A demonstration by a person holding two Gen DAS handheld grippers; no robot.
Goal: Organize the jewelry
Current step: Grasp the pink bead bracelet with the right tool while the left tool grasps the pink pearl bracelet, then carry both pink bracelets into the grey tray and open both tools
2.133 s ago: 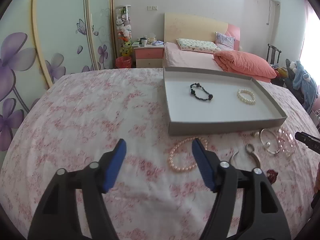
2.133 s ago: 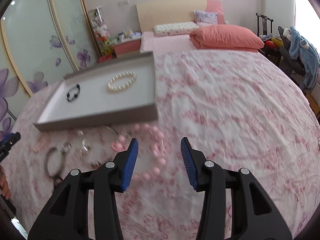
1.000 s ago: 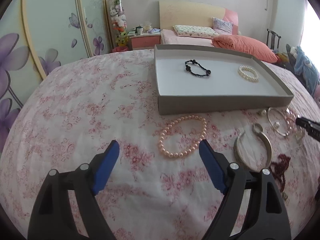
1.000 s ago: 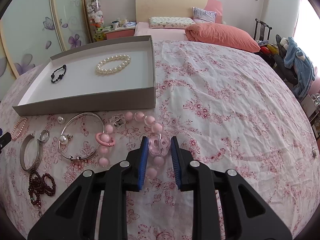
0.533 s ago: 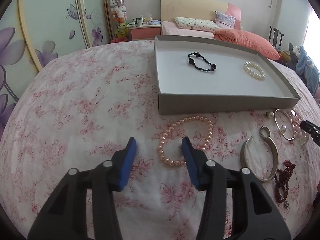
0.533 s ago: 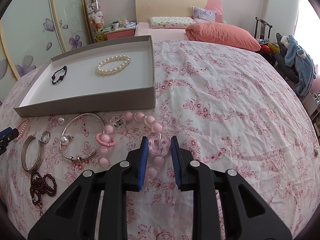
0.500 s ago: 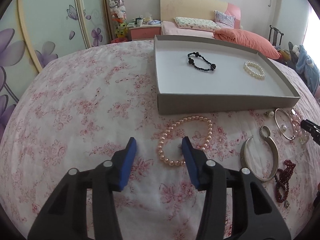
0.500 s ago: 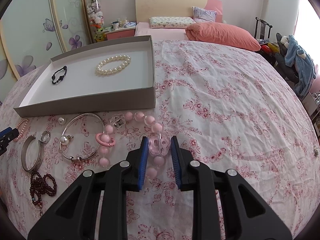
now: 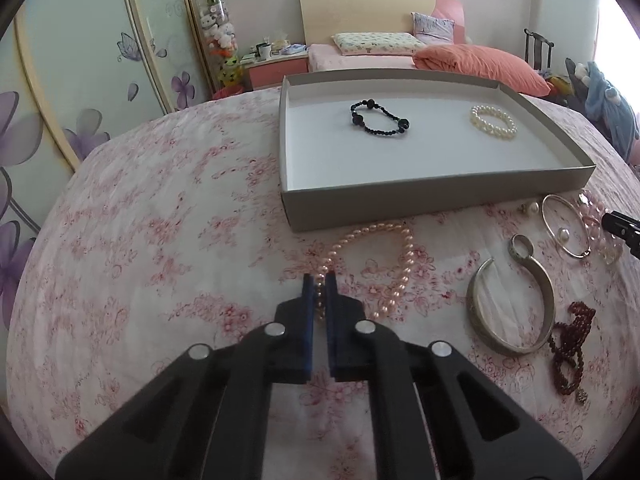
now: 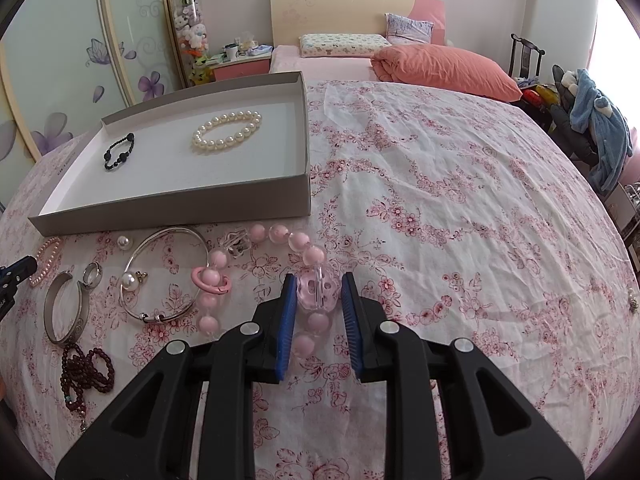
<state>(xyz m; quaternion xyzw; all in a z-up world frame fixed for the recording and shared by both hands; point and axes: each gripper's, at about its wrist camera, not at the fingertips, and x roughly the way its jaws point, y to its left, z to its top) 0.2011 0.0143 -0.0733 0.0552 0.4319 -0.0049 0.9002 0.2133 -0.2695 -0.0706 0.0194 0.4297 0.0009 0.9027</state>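
On the pink-flowered bedspread (image 10: 440,184) the left gripper (image 9: 319,280) has its blue pads pinched on the near-left side of the loop of small pink pearls (image 9: 376,268) — the strand runs straight up between them, and the loop lies just in front of the shallow grey cardboard tray (image 9: 440,196). The right gripper (image 10: 319,280) is closed around the big clear-pink faceted bead of the chunky pink bead bracelet (image 10: 316,290), both pads against its sides, the other beads curving away toward the tray's near corner.

Inside the tray sit a black beaded bracelet (image 9: 379,123) toward the left and a white pearl bracelet (image 9: 493,122) toward the right, well apart.

The left wrist view gives the pearl loop whole; from the right wrist it is only a sliver at the far left edge (image 10: 46,260). The right wrist view lays out the loose pieces instead: a wide silver cuff (image 10: 64,314) with a silver ring (image 10: 92,274) just beside it, dark red prayer beads (image 10: 86,372) below, a thin silver bangle with a pearl (image 10: 160,276), and a loose pearl (image 10: 125,243) near the tray wall. The chunky bracelet barely shows from the left — a few pink beads at the right margin.
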